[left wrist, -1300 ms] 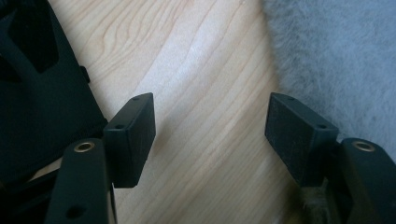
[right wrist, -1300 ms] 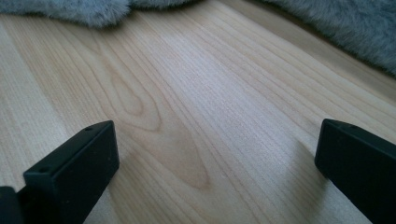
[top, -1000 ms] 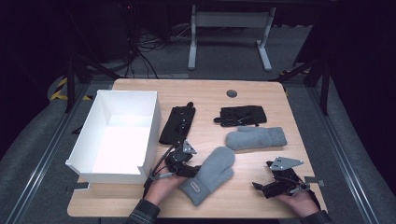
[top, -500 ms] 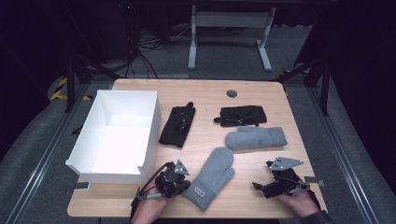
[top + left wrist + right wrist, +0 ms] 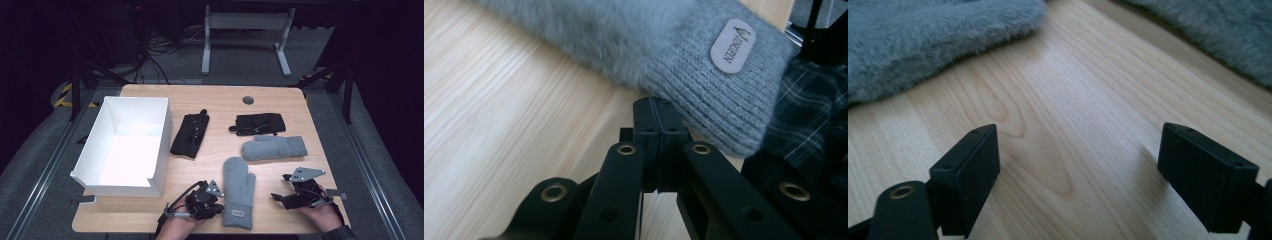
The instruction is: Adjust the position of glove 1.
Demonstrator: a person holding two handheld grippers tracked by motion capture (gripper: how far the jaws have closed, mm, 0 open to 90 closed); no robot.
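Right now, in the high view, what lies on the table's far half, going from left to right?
White open cardboard box → black glove lying lengthwise → black glove lying crosswise, with the fluffy grey mitten just in front of it.

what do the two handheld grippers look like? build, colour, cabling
Both are black linkage frames with flat rectangular pads and brass-ringed pivots. The right gripper carries a grey three-cornered plate; the left gripper has a smaller grey plate and a trailing black cable.
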